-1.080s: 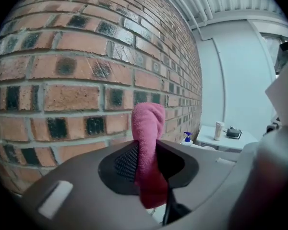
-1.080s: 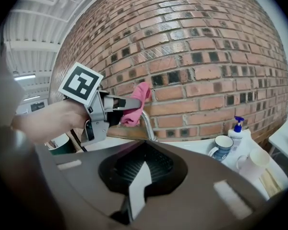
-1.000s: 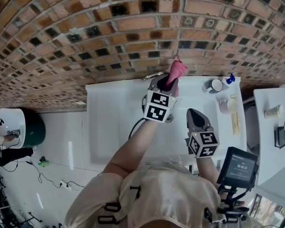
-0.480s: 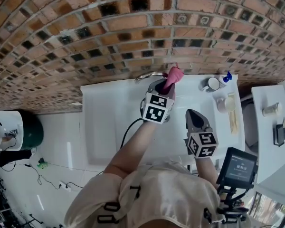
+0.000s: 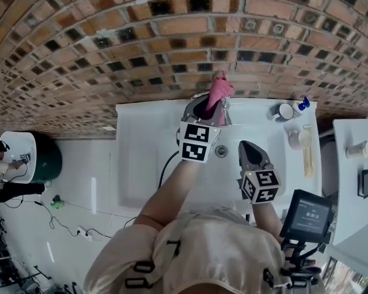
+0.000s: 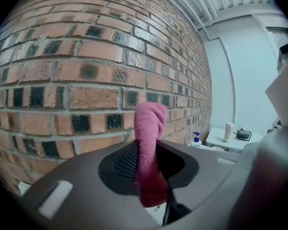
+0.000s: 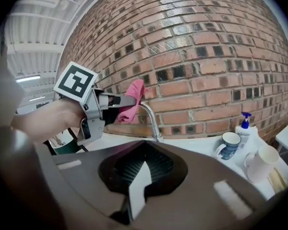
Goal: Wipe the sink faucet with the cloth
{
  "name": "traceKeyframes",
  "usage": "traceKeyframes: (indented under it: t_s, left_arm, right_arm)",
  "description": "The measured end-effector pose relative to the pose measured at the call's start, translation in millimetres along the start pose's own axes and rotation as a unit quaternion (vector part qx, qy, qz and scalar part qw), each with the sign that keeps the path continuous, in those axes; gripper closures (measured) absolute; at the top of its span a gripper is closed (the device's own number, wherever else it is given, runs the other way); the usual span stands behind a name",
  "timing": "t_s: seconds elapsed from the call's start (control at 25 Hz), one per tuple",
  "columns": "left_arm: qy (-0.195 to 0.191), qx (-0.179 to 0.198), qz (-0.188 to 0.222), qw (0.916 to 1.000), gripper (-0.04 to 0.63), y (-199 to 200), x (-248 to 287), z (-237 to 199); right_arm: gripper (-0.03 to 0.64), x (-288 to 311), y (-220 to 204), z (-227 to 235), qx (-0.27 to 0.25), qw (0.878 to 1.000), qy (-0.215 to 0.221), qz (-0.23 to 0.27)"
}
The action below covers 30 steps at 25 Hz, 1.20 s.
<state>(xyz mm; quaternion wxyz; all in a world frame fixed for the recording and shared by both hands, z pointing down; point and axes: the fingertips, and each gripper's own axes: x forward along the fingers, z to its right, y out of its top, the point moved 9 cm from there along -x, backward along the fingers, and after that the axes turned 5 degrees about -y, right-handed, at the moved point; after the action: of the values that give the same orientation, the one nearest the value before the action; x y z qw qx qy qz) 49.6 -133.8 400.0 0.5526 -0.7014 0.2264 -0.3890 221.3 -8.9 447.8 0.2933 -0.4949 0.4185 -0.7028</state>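
Pinching the pink cloth [image 6: 146,147] tight, the left claw [image 5: 210,108] is held up at the back of the white sink [image 5: 150,164], close to the brick wall [image 5: 110,41]. Both sides of this claw press on the cloth. One end of the cloth sticks up past the tips like a little bump, and the other end hangs down below. In the right gripper view, the cloth sits right on the top bend of the shiny faucet [image 7: 152,121]. The faucet curves up and over from the back edge of the sink.

The right claw [image 5: 246,146] is lower down and nearer to the person, out over the sink bowl and apart from the faucet. Its two tips are pressed together and nothing is in them. It points at the wall.

On the white tabletop [image 7: 204,145] to the right of the faucet stand a blue mug [image 7: 228,145], a soap bottle [image 7: 243,127] with a blue top, and a white cup [image 7: 264,164]. They are well apart from both claws.
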Motion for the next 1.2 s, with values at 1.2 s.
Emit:
traceKeyframes:
  t_s: [1.2]
  left_arm:
    - [-0.042, -0.007, -0.072, 0.9965, 0.501, -58.2, 48.2, 21.6]
  right_arm:
    - [0.629, -1.3, -18.3, 37.1, 0.03, 0.999, -0.038, -0.021]
